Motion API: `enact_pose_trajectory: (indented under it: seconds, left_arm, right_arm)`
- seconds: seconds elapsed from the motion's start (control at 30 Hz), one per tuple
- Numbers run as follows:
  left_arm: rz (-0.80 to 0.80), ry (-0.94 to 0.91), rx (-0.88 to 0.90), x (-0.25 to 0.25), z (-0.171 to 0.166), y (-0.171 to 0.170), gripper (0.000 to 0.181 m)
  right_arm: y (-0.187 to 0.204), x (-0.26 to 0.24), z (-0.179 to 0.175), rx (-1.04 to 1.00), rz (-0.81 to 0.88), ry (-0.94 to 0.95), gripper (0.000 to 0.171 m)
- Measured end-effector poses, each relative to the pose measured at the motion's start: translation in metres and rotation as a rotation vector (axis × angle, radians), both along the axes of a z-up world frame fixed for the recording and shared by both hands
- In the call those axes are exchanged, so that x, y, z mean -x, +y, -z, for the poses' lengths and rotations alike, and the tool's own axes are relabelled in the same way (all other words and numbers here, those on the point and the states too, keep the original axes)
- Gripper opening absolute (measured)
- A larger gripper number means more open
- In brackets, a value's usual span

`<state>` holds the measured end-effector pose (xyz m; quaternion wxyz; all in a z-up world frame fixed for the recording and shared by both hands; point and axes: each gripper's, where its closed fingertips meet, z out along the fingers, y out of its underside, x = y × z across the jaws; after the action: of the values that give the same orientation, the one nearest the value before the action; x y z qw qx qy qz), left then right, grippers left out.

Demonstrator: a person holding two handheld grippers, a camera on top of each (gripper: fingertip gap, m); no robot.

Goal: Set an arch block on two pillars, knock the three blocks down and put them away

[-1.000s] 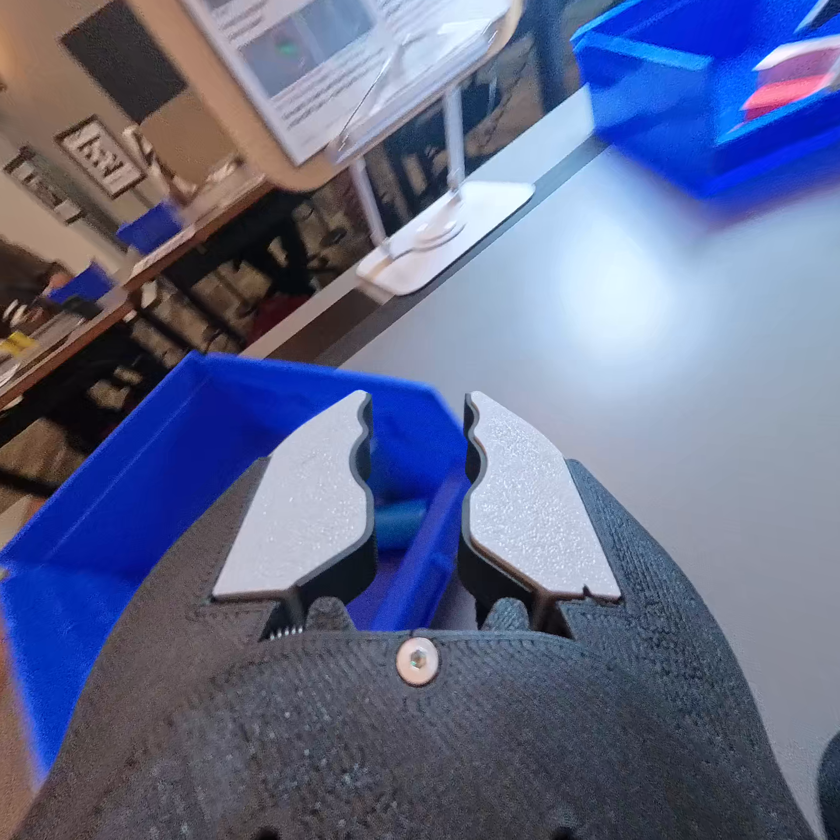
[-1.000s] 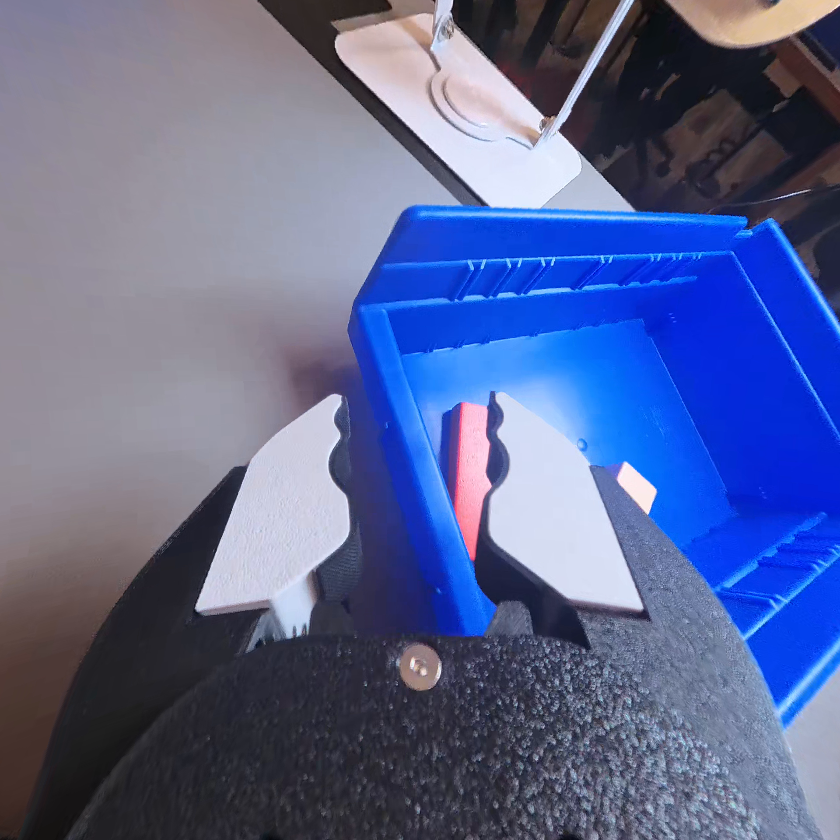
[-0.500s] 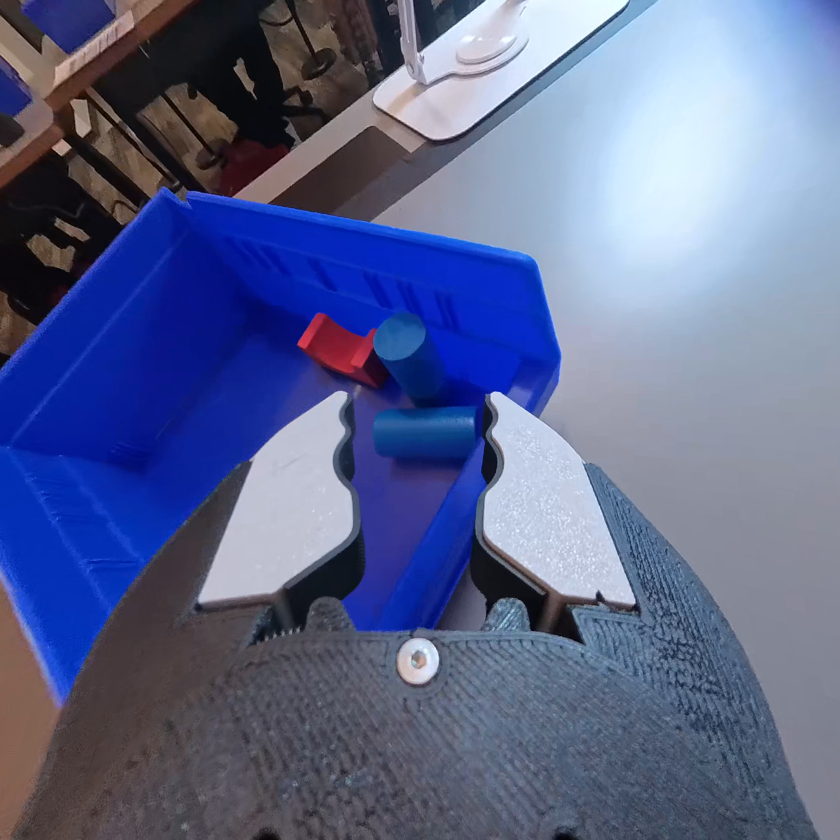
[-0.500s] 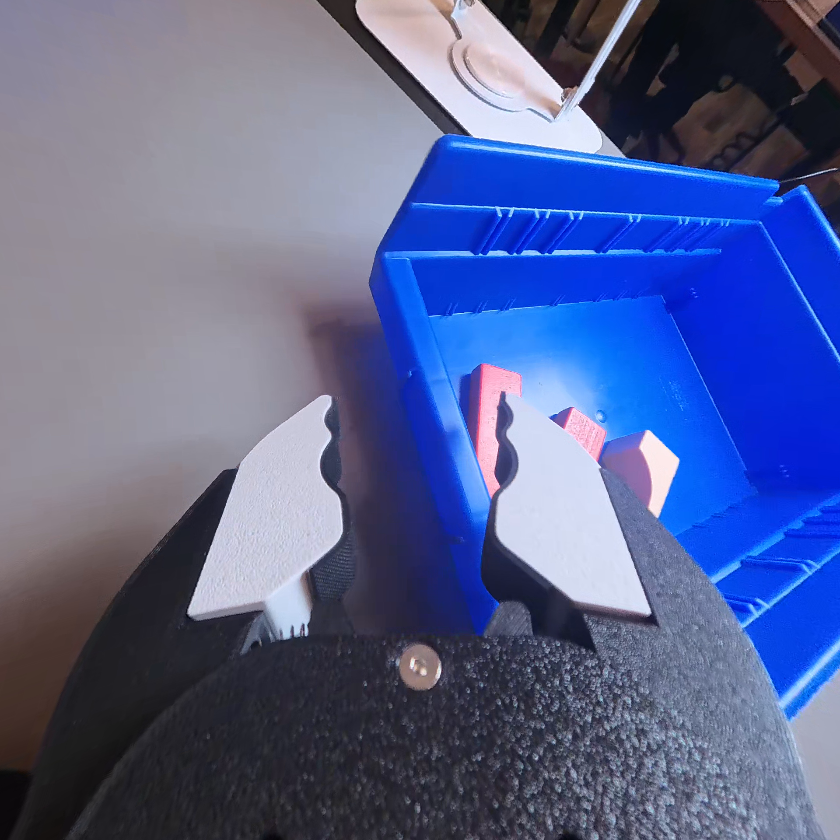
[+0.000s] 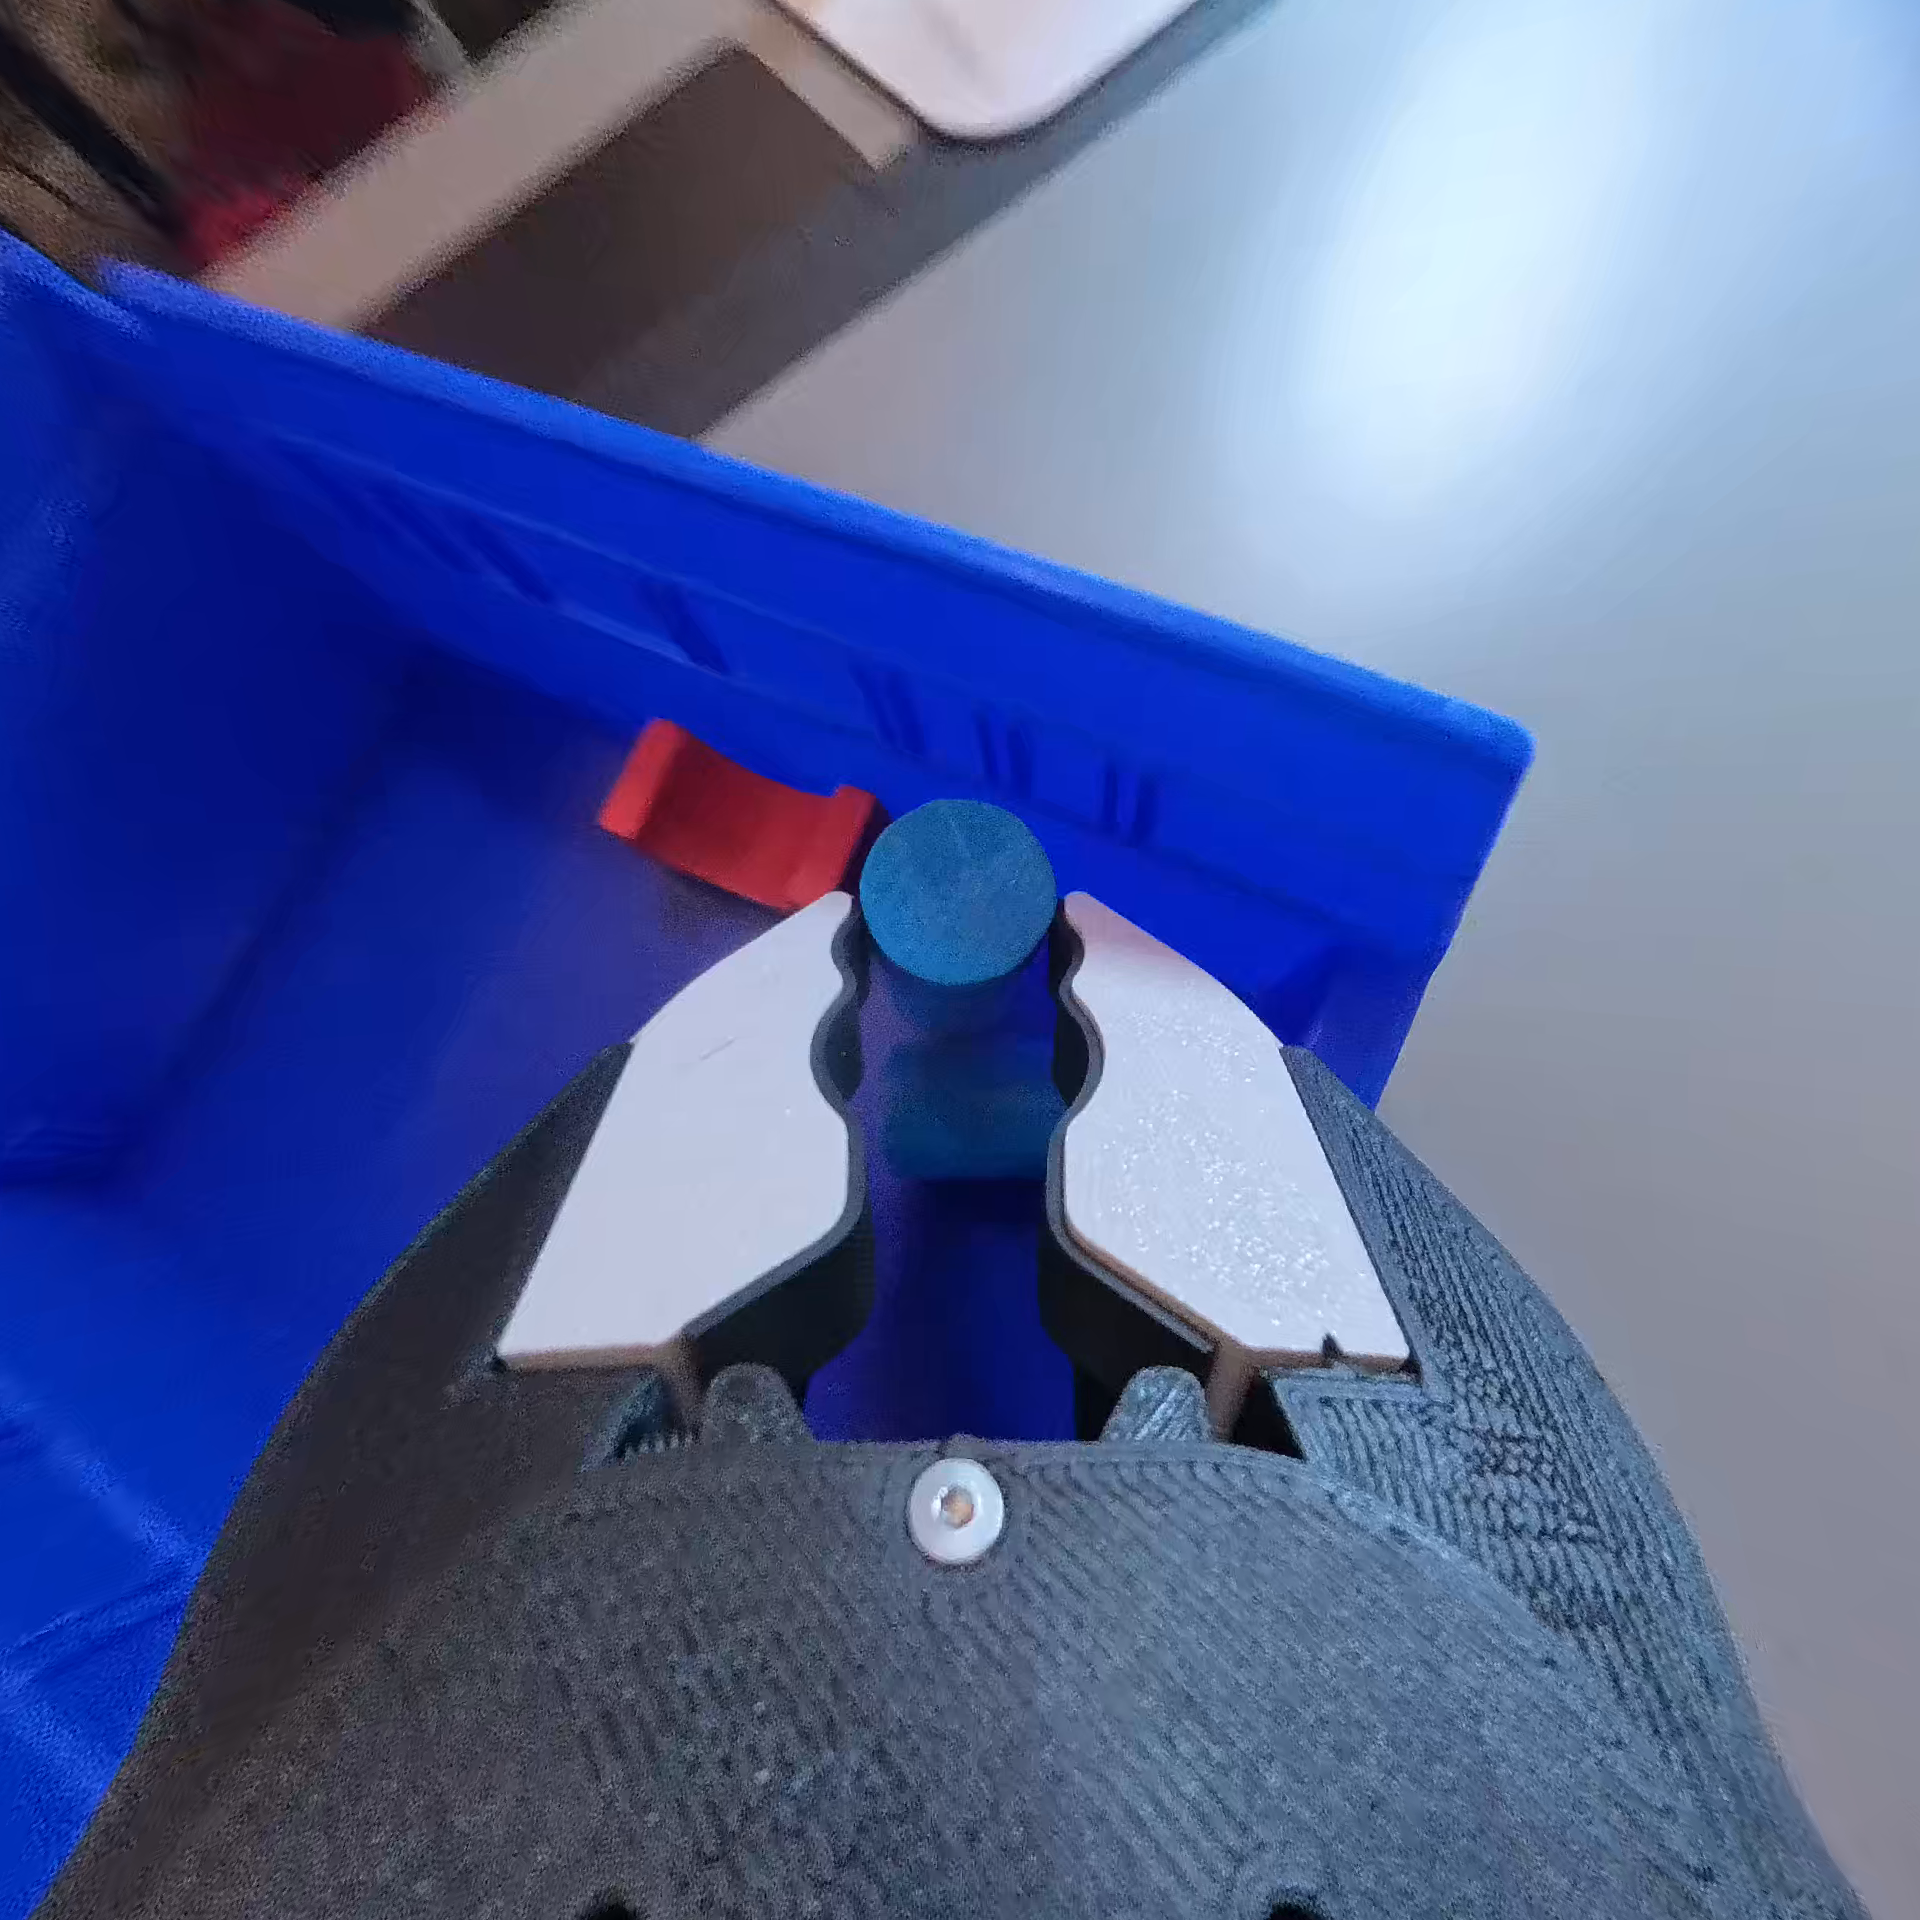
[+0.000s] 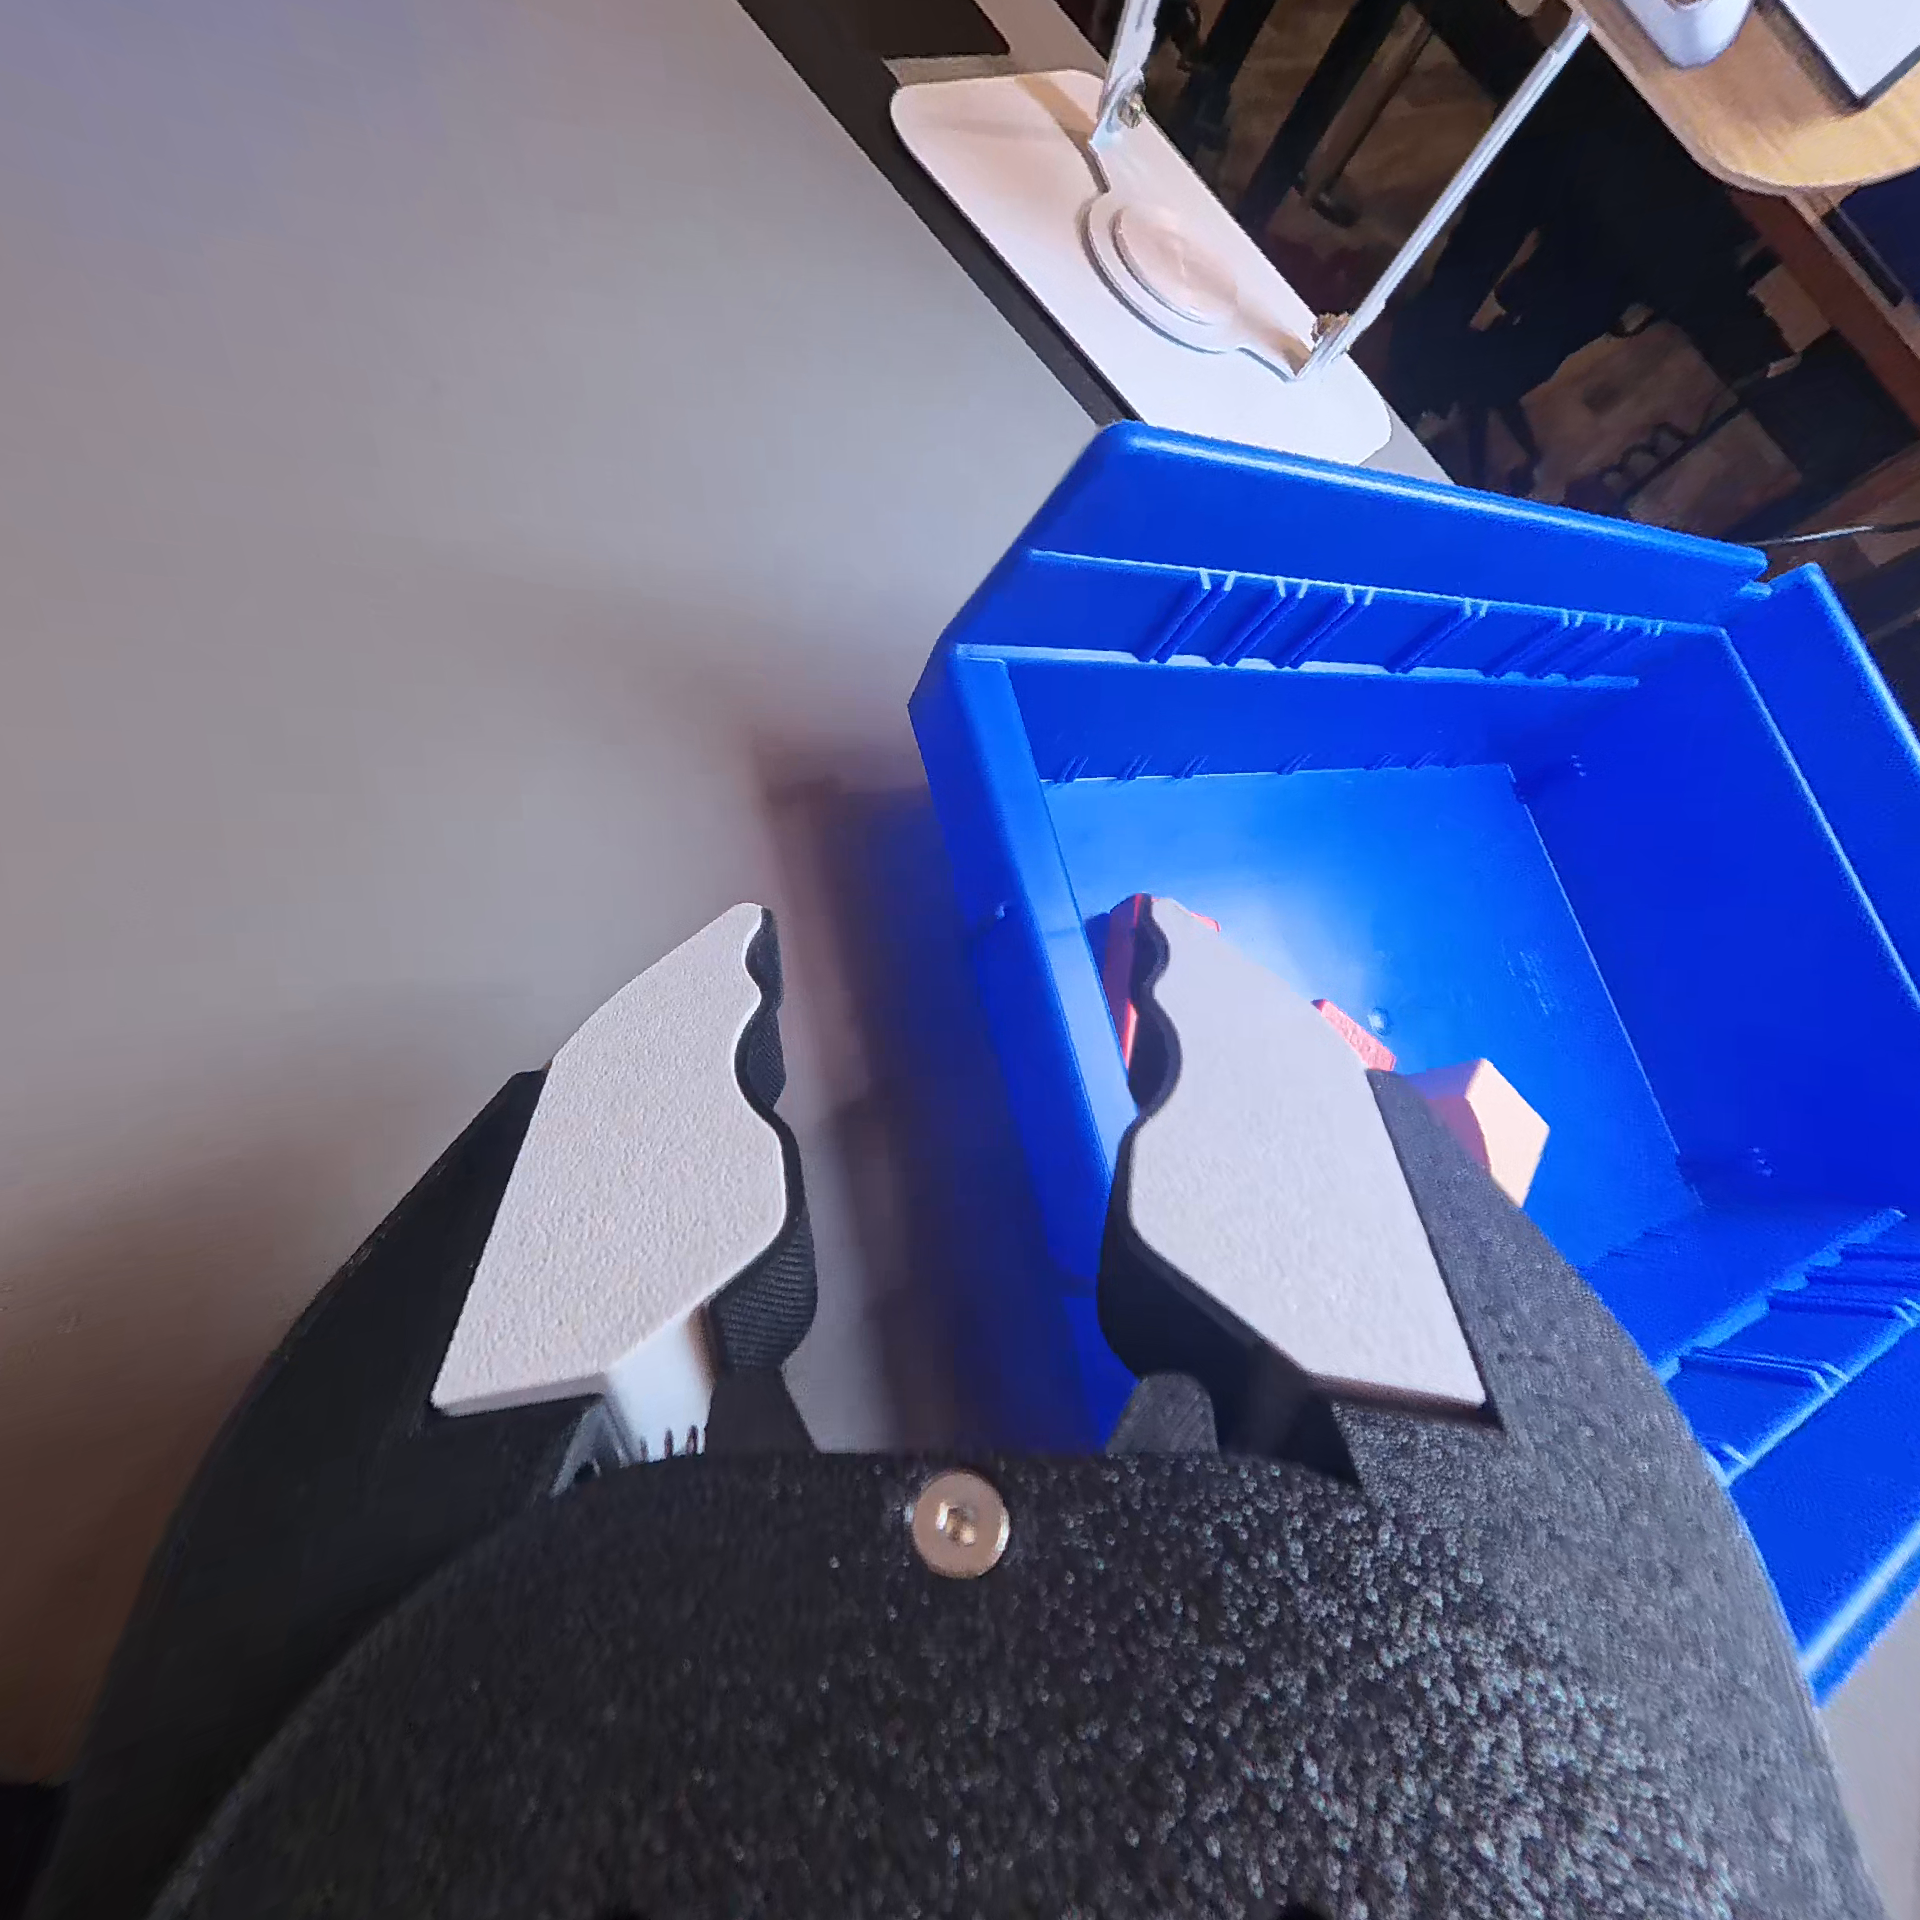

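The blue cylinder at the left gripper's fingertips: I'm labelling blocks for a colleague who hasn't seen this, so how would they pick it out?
Find the blue bin on the grey table in the left wrist view. Near its far wall, between the tips of the left gripper, a dark blue cylinder shows its round flat end to the camera. The red block beside it is angular, and a second blue cylinder lies lower.

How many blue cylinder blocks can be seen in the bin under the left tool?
2. One blue cylinder stands between the left tool tips; another blue cylinder lies below it on the bin floor. More may be hidden.
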<state>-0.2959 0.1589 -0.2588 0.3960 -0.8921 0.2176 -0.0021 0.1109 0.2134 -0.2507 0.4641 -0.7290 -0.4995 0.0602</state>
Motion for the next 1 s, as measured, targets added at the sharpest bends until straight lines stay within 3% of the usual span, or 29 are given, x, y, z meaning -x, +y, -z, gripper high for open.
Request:
enact_pose_trajectory:
  seconds: [0.13, 0.27, 0.4, 0.53, 0.7, 0.83, 1.0]
  left_arm:
    - [-0.006, 0.015, -0.306, -0.010, -0.071, -0.012, 0.034]
    - [0.289, -0.139, -0.520, -0.087, -0.124, -0.052, 0.033]
    - [0.606, -0.272, -0.416, -0.179, -0.099, -0.088, 0.033]
    - [0.684, -0.059, -0.303, -0.230, -0.036, -0.095, 0.033]
    - [0.663, 0.056, -0.294, -0.256, -0.013, -0.100, 0.033]
    - [0.619, 0.152, -0.363, -0.258, -0.013, -0.097, 0.033]
    - [0.602, 0.287, -0.501, -0.258, -0.020, -0.095, 0.033]
  right_arm:
    - [-0.011, 0.018, -0.009, -0.033, -0.061, 0.044, 0.065]
    - [-0.042, 0.054, -0.030, -0.065, -0.205, 0.158, 0.064]
    - [-0.091, 0.093, -0.048, -0.056, -0.400, 0.275, 0.056]
    - [-0.137, 0.122, -0.057, 0.040, -0.546, 0.372, 0.049]
    - [-0.162, 0.146, -0.038, 0.213, -0.554, 0.361, 0.050]
    - [-0.164, 0.157, -0.025, 0.365, -0.470, 0.400, 0.050]
    - [-0.174, 0.162, -0.024, 0.567, -0.503, 0.496, 0.058]
